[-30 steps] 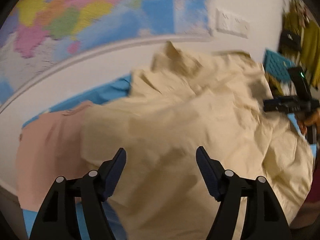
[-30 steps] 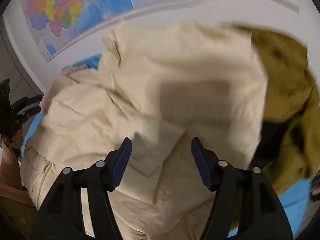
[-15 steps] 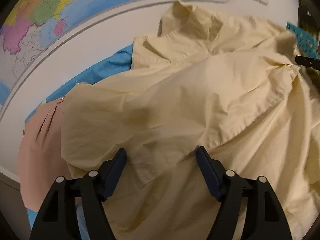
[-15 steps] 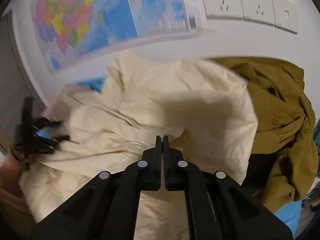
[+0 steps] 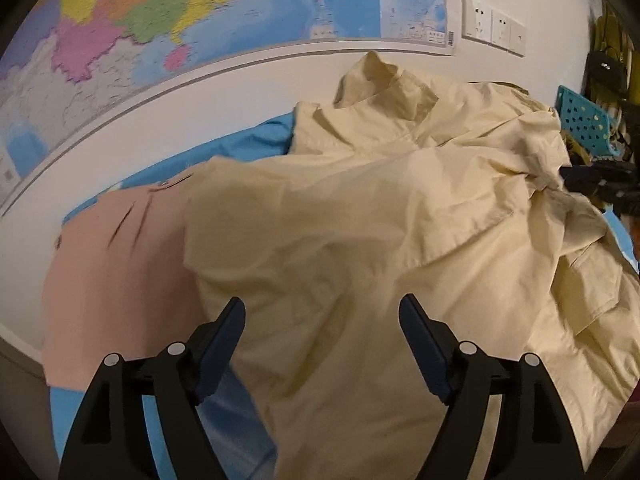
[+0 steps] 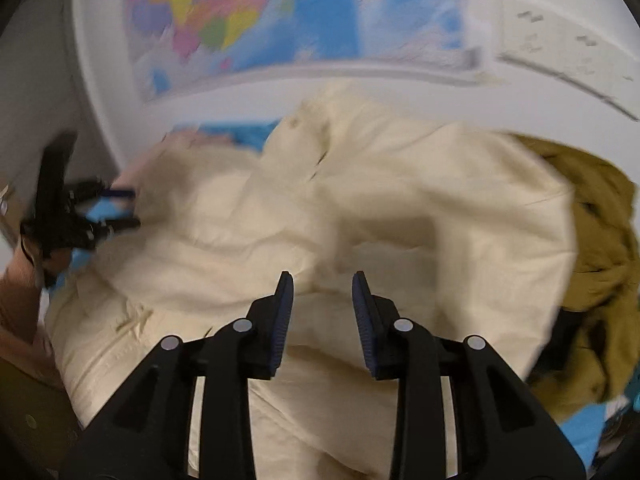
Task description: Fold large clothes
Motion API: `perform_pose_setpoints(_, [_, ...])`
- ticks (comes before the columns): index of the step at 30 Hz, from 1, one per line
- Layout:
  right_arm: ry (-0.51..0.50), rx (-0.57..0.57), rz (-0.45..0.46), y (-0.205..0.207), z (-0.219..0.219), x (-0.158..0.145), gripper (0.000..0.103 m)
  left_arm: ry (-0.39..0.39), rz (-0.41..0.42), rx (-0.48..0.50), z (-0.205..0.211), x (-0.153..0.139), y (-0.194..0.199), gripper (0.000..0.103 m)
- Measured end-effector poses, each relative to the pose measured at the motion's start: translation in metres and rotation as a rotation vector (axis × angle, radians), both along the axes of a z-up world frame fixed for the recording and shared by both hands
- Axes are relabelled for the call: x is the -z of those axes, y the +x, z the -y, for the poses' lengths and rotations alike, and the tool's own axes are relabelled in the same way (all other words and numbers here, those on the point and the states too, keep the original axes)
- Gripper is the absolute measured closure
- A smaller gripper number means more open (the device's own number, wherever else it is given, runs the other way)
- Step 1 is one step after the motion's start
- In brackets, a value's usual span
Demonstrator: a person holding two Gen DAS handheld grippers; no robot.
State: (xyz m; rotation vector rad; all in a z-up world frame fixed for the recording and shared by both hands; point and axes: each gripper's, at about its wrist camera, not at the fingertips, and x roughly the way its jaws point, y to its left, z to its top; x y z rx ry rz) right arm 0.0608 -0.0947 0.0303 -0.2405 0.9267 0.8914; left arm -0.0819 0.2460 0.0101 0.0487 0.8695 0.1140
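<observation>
Left wrist view: left gripper (image 5: 322, 316) hovering over the cream garment (image 5: 360, 240), jaws wide, having just been opening a little further, nothing between the pads. Cream garment heaped and rumpled across the blue-covered desk (image 5: 240, 148), collar at the far side against the wall, one flap doubled over the middle. Folded pink garment (image 5: 116, 272) to the left, partly under the cream edge. Wall map (image 5: 200, 20) and sockets (image 5: 492, 26) behind. At the far right, right gripper (image 5: 592, 180) beside a bunched fold of the cloth; contact unclear.

Right wrist view, blurred: right gripper (image 6: 322, 308) above the cream garment (image 6: 360, 220), jaws narrow but parted, having just been opening, no cloth between the pads. Olive garment (image 6: 600, 232) piled at the right, touching the cream one. Left gripper (image 6: 80, 216) at the left edge of the cloth.

Step in hand, judged: between grasps, rearranging the cloth before a fold. Next move likely needs a clean pinch on a hem or sleeve edge with each gripper, then a pull to flatten.
</observation>
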Motion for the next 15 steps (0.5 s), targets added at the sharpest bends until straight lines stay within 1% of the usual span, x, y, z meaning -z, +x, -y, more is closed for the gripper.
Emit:
perform_pose_setpoints(1, [-0.033, 0.004, -0.025, 0.005, -0.005, 0.012, 0.074, -0.009, 0.001, -0.008, -0.001, 0.001, -0.004, 0.027])
perform_pose_setpoints(3, [-0.062, 0.015, -0.063, 0.016, -0.010, 0.029, 0.077, -0.066, 0.007, -0.025, -0.008, 0.002, -0.016, 0.027])
perform_pose_setpoints(4, [-0.057, 0.026, -0.078, 0.021, -0.008, 0.032, 0.078, -0.096, 0.014, -0.036, -0.013, 0.001, -0.023, 0.026])
perform_pose_setpoints(6, [-0.035, 0.037, -0.076, 0.020, -0.005, 0.025, 0.078, -0.131, 0.032, -0.069, -0.022, -0.002, -0.037, 0.023])
perform_pose_setpoints(7, [-0.010, 0.044, -0.064, 0.016, 0.002, 0.014, 0.073, -0.145, 0.042, -0.089, -0.027, -0.003, -0.047, 0.023])
perform_pose_setpoints(8, [0.012, 0.057, -0.049, 0.012, 0.007, 0.006, 0.058, -0.165, 0.049, -0.102, -0.031, -0.004, -0.057, 0.022])
perform_pose_setpoints(9, [0.045, 0.070, -0.034, 0.007, 0.015, -0.005, 0.050, -0.182, 0.052, -0.111, -0.034, -0.005, -0.065, 0.022])
perform_pose_setpoints(10, [0.077, 0.076, -0.029, 0.002, 0.025, -0.014, 0.047, -0.201, 0.055, -0.120, -0.037, -0.004, -0.074, 0.021])
perform_pose_setpoints(11, [0.112, 0.085, -0.034, -0.006, 0.041, -0.023, 0.048, -0.224, 0.056, -0.125, -0.040, -0.003, -0.085, 0.020])
perform_pose_setpoints(12, [0.140, 0.096, -0.046, -0.013, 0.056, -0.027, 0.046, -0.244, 0.054, -0.125, -0.041, 0.000, -0.094, 0.020])
perform_pose_setpoints(14, [0.184, 0.137, -0.084, -0.029, 0.091, -0.029, 0.033, -0.292, 0.040, -0.128, -0.042, 0.008, -0.108, 0.015])
perform_pose_setpoints(15, [0.194, 0.159, -0.102, -0.033, 0.101, -0.027, 0.032, -0.312, 0.029, -0.131, -0.043, 0.013, -0.113, 0.015])
